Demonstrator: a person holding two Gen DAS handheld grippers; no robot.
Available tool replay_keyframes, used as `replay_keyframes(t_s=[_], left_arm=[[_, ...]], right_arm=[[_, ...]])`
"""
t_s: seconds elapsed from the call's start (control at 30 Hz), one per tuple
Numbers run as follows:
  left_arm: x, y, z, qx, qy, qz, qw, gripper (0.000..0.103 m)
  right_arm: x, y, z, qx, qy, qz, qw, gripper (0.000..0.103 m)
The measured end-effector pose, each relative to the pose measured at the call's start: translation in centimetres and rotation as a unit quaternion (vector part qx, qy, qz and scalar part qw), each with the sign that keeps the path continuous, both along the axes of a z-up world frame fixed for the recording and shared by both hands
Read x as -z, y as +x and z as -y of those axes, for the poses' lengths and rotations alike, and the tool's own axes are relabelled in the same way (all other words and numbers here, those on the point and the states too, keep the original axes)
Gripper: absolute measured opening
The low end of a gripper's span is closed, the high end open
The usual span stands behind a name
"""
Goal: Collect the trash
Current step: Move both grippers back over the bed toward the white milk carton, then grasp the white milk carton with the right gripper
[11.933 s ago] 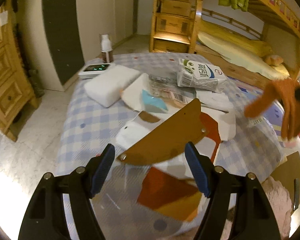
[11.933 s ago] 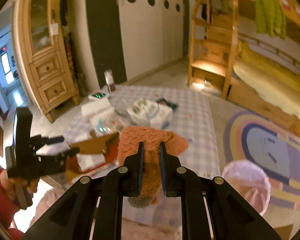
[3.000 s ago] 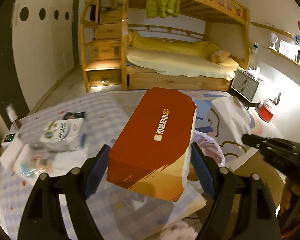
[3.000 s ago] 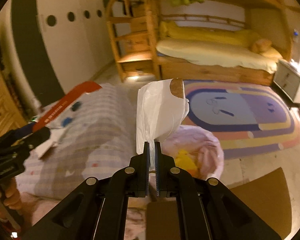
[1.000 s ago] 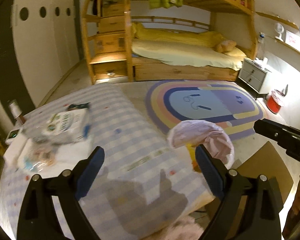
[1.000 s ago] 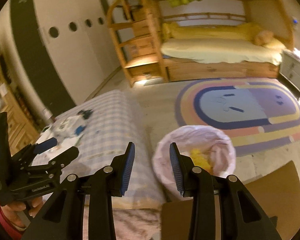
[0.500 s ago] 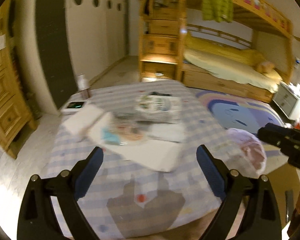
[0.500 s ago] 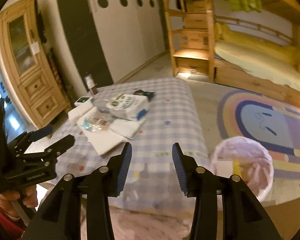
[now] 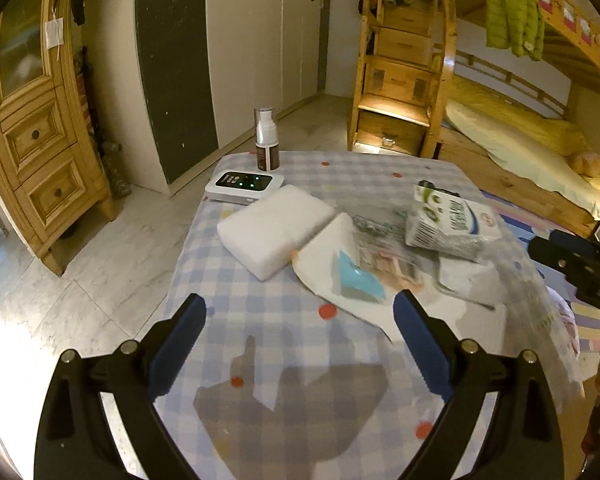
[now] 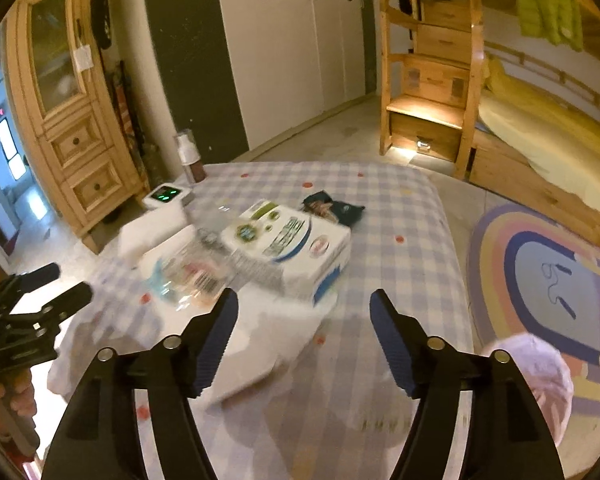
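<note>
Both grippers, left [image 9: 298, 334] and right [image 10: 303, 322], hover with fingers spread wide, holding nothing. Carton [image 10: 290, 246] sits mid-table [image 10: 400, 216], wrappers [image 9: 374, 256] beside it

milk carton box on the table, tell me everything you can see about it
The milk carton box is a white cardboard case printed with green and blue graphics, a barcode on one end. It lies on its side on the checked tablecloth, resting partly on white paper and crumpled clear plastic packaging. A dark snack wrapper sits just behind it. Neither gripper touches it.

text: "DAS" partly legible | on: right gripper [image 9: 572, 264] body | milk carton [image 9: 452, 222] print: blurred, unreadable
</note>
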State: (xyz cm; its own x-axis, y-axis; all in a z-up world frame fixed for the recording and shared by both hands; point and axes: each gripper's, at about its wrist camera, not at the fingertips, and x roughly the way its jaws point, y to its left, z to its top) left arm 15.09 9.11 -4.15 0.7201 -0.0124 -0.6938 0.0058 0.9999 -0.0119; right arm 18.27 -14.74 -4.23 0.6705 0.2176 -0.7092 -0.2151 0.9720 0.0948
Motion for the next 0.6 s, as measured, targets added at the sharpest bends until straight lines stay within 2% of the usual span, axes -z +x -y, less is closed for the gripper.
replay_keyframes(t_s=[0.2,0.37,0.53,0.6], left_arm=[[0.6,2.8,0.4,-0.003,0.002,-0.003,1.0000,0.092],[1.1,3.8,0.8,-0.002,0.011,-0.006,0.9999,0.092],[1.3,3.8,0.6,-0.005,0.015,-0.011,0.9998,0.092],[1.3,3.5,0.2,-0.008,0.014,-0.011,0.9998,0.092]], right_arm=[[1.6,5.4,0.3,0.003,0.015,-0.011,1.000,0.072],[2.5,8.2,0.2,-0.010,0.028,-0.024,0.999,0.071],[3.1,9.2,0.4,-0.043,0.061,-0.050,0.996,0.062],[3.0,8.4,0.3,-0.056,0.065,-0.056,0.995,0.062]])
